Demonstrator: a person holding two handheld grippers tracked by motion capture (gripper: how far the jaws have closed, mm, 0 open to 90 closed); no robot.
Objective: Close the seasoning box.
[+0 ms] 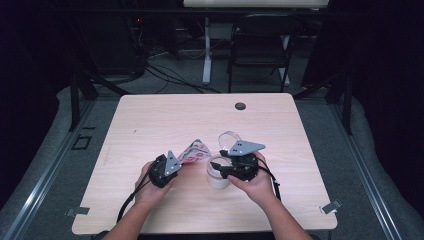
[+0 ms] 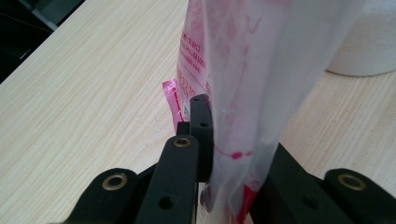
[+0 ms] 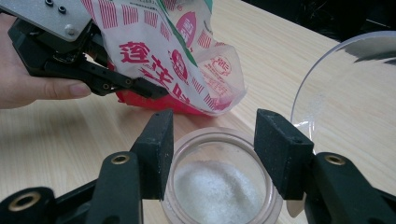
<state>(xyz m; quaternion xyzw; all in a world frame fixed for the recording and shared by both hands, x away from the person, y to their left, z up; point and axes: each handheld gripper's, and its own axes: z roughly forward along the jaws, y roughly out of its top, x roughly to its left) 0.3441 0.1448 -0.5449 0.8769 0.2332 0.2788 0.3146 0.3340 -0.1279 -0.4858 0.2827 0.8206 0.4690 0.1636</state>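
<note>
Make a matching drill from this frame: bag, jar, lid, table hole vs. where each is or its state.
Things:
1. bag
2. jar
3. lid
4. table hole

States:
A. near the far table edge
B. clear, off the jar, beyond the right gripper
C. pinched by the left gripper
D. open, white grains inside, between the right gripper's fingers

Pairs: 1-C, 2-D, 3-B, 4-A

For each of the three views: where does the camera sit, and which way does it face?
High view: above the person's side, facing forward and down on the light wooden table; both forearms enter from below.
Left gripper view: rides the left gripper, whose jaws pinch the red-printed plastic bag.
Right gripper view: rides the right gripper, whose jaws straddle the clear jar of white powder.
All share the bag.
</note>
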